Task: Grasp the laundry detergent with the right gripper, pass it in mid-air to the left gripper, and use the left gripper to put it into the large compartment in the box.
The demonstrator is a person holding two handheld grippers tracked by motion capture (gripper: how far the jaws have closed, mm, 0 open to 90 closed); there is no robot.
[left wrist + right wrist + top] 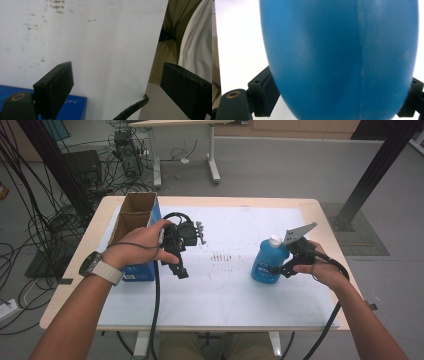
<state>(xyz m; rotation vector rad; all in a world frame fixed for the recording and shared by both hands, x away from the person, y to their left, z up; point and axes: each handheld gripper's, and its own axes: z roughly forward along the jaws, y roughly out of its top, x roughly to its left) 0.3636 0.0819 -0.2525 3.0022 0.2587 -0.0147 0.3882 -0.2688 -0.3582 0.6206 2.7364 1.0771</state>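
High view: on the left, a brown cardboard box (132,217) stands beside the left gripper (180,270), whose jaws are spread over the smooth white sheet (225,290). On the right, the right gripper (276,269) has its jaws against the rounded, glossy blue bottle (269,262).

Blue box (75,107) beside my left jaws: white print near its edge, seen upside down, reads roughly "5.0". Blue bottle (268,262) carries a white label, lettering too small and blurred to read.
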